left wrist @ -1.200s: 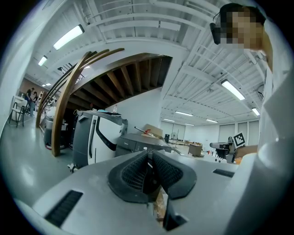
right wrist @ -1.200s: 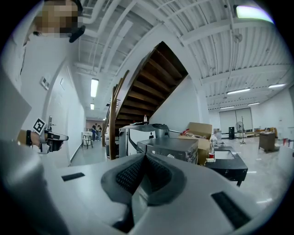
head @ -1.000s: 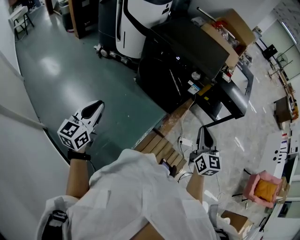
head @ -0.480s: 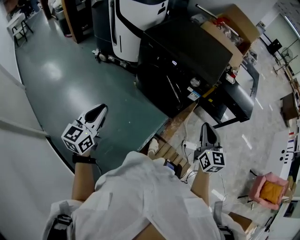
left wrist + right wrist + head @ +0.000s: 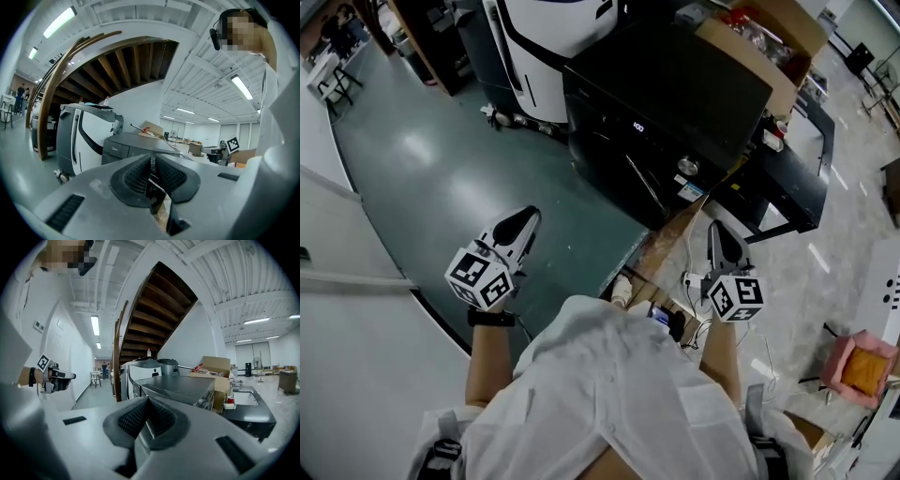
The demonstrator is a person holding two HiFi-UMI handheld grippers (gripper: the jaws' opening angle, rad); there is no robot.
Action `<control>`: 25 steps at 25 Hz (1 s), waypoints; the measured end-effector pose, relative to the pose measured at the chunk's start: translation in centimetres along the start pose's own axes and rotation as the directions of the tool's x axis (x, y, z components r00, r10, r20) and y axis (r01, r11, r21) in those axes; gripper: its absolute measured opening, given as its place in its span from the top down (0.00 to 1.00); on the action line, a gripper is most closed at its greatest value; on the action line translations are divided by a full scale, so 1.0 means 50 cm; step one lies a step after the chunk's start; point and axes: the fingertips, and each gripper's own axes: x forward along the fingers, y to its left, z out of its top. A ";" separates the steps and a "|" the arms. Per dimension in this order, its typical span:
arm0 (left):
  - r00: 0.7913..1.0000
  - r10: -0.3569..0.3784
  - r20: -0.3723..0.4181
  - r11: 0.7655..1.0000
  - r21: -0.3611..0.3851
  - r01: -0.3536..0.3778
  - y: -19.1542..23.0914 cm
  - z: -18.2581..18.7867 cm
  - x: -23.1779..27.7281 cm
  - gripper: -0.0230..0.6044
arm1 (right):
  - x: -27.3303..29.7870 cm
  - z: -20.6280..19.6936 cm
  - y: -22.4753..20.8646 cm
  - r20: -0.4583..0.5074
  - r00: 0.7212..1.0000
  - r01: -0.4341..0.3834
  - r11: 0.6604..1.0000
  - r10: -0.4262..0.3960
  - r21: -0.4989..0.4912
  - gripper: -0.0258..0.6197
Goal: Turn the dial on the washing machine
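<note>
At the far left of the head view, the left gripper point(image 5: 525, 218) is hovering over the green floor point(image 5: 412, 159), a little further right and closer to the machines than a second ago; its own view is showing the jaws point(image 5: 151, 161) pressed together with nothing between them. Just right of it, the white machine point(image 5: 546, 42) is sliding toward the top edge as the head camera is drawing nearer. Next comes the black washing machine point(image 5: 670, 98), which is filling more of the frame and sitting more centrally than before, with its small silver dial point(image 5: 689, 167) on the front panel now lying lower in the picture and closer to both grippers, though neither is touching it. Below the dial, the right gripper point(image 5: 716, 232) is pointing up toward the washing machine's front, higher in the frame than a second ago and nearer the dial, yet apart from it; its view is showing the jaws point(image 5: 147, 401) clenched on nothing. Behind the washing machine, the cardboard box point(image 5: 764, 42) is standing against its right side. At the far right, the pink cushion point(image 5: 860, 367) is drifting toward the lower right edge.
</note>
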 end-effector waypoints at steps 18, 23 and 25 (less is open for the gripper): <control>0.994 -0.048 -0.099 0.998 -0.035 0.045 0.002 -0.036 0.213 0.90 | 0.217 -0.045 -0.072 -0.146 0.983 -0.129 0.988 0.115 -0.087 0.92; 0.990 -0.058 -0.126 0.998 -0.048 0.052 0.006 -0.057 0.255 0.90 | 0.273 -0.067 -0.074 -0.202 0.967 -0.182 0.976 0.156 -0.118 0.86; 0.988 -0.067 -0.138 0.997 -0.052 0.060 0.002 -0.064 0.272 0.90 | 0.293 -0.080 -0.079 -0.229 0.959 -0.198 0.973 0.168 -0.120 0.82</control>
